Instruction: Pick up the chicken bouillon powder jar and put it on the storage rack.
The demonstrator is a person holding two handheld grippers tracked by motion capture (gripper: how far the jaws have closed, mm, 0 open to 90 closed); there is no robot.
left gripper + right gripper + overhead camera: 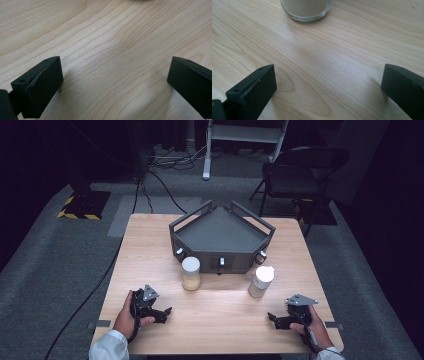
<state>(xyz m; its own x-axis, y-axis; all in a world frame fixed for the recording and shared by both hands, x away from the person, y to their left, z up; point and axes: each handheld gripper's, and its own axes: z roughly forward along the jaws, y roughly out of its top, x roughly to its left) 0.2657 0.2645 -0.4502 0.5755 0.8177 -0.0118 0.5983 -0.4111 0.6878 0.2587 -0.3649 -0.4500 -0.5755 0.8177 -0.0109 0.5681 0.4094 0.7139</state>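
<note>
Left gripper [159,314] and right gripper [278,319] rest on the table [220,312], jaws spread wide, holding nothing. Two jars [190,273] [260,281] stand ahead, just before the tray [220,240], probably within easy reach.

Light falls from above onto my wooden table [220,305], bright at its middle, while the floor [50,265] and room behind sink into near darkness. My tongs' close views are evenly lit and slightly soft; each jaw throws a faint shadow on the grain.
</note>
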